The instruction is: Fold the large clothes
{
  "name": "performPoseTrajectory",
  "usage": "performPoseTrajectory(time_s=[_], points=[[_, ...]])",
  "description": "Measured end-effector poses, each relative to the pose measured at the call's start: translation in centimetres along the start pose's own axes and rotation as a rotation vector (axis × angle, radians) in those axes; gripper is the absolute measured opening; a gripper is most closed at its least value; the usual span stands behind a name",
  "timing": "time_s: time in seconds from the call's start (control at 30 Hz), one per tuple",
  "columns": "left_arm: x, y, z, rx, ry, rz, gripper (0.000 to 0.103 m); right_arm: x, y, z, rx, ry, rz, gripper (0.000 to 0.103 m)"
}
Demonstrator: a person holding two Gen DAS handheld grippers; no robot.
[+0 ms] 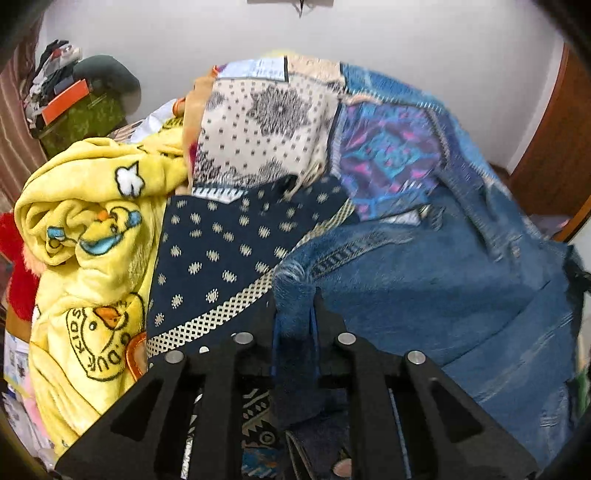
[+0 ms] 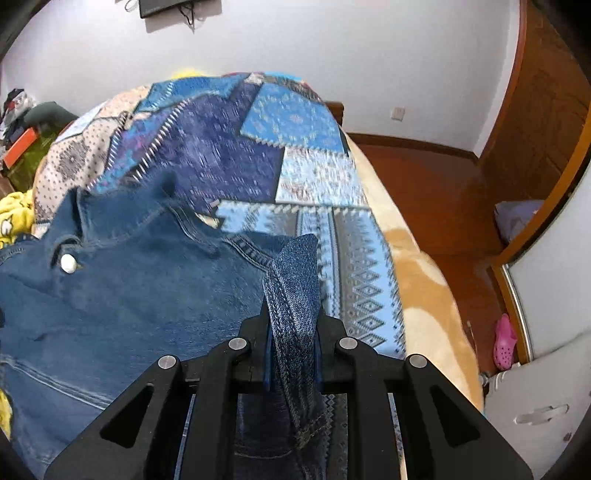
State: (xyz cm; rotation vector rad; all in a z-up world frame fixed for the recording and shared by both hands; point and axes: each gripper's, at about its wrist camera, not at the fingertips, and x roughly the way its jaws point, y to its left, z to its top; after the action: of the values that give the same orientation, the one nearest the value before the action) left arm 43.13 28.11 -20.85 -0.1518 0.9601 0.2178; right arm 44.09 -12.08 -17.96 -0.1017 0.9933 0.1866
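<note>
Denim jacket [image 2: 129, 295] edges sit clamped in my left hand-held gripper [image 1: 295, 314] and right hand-held gripper [image 2: 291, 314], lower centre; either thin pinch could slip, spoiling the fold.

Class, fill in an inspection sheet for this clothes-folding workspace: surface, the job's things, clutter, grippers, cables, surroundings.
Surface: bed covered by a patchwork quilt over a tan blanket.
Job's things: denim jacket spread on the quilt, white button showing.
Clutter: yellow duck-print blanket bunched beside it; clothes pile on a green box with an orange box.
Grippers: left gripper and right gripper each shut on a denim fold.
Cables: a cord dangling from a wall-mounted screen.
Surroundings: white wall, wooden floor, pink clog.
</note>
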Motion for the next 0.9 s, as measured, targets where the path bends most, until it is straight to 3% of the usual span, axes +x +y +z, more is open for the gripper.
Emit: performPoseTrajectory(time_s=[0.17, 0.27, 0.57, 0.7, 0.9], points=[[0.7, -0.9, -0.8, 0.044, 0.056, 0.064, 0.024, -0.6, -0.3, -0.7, -0.011, 0.038, 0.000, 0.024], [-0.9, -1.3, -1.0, 0.049, 0.049, 0.042, 0.035, -2.0, 0.1, -1.1, -0.037, 0.060, 0.011, 0.042], [-10.6, -5.0, -2.6, 0.139, -0.072, -0.043, 0.057, -11.1, 2.4, -3.2, -0.128, -0.079, 0.052, 0.055], [-15.3, -6.7, -4.6, 0.167, -0.140, -0.075, 0.065, -15.1, 3.2, -4.9, -0.159, -0.141, 0.092, 0.068], [-19.3, -7.8, -9.3, 0.186, -0.172, -0.093, 0.079, -18.7, 3.8, -8.6, -0.188, -0.167, 0.142, 0.079]])
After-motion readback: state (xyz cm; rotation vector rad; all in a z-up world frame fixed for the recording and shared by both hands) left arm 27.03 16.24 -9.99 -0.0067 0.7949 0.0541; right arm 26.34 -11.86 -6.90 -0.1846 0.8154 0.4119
